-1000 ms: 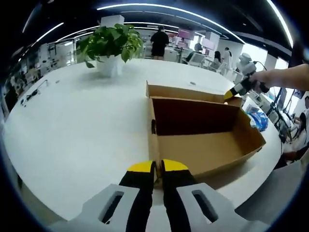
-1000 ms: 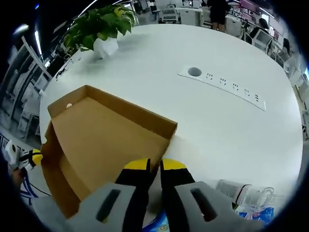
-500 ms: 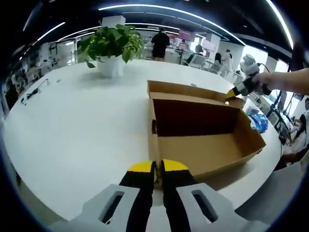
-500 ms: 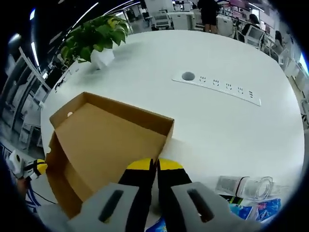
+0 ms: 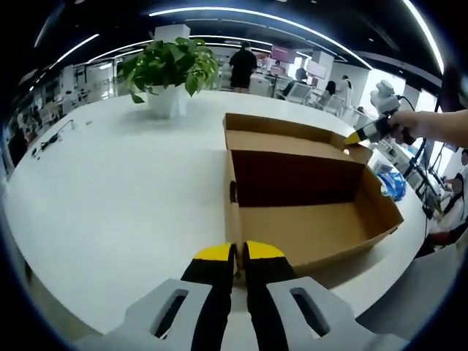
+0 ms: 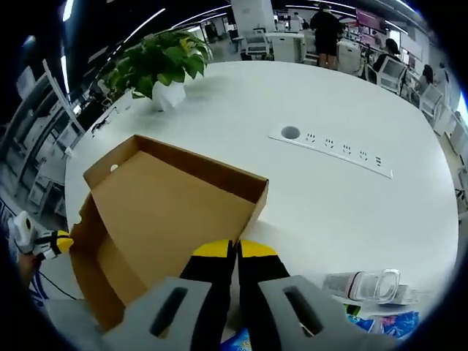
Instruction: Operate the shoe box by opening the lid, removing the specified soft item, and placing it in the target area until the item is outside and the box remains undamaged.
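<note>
With my right tongs (image 6: 237, 252) clamped on the lid (image 6: 164, 212), I tip it farther back than a second ago, while my left tongs (image 5: 238, 254) pinch the shoe box (image 5: 307, 219) wall; no soft item visible inside.

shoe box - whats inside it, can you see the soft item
The shoe box stands open. Its brown floor and dark far wall show bare in the left gripper view; no soft item is visible. The near wall hides the floor strip just behind it.
</note>
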Available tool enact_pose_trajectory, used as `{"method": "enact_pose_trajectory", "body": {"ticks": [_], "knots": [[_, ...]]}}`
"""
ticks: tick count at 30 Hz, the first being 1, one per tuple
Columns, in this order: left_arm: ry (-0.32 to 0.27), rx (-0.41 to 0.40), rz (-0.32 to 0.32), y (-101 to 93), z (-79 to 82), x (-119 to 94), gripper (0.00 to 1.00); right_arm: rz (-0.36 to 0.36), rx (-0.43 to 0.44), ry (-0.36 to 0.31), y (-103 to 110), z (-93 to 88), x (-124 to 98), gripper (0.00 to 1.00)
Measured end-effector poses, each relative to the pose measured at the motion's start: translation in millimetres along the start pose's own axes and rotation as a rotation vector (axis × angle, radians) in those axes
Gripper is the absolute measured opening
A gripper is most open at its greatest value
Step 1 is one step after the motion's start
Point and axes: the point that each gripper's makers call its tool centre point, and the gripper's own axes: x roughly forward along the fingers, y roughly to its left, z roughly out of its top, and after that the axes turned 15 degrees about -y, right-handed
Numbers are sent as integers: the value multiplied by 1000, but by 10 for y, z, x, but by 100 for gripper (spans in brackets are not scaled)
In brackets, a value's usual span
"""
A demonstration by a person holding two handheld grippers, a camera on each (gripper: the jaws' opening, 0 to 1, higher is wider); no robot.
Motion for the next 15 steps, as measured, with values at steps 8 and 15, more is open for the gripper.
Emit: {"method": "enact_pose_trajectory", "body": {"ticks": [8,15], "knots": [[-6,0,0,-2,-5,-6,2,23,-5,-59,57,76,-101,0],[-4,2,-5,-12,-6,-14,2,46,-25,-129,101,169,-200,0]]}}
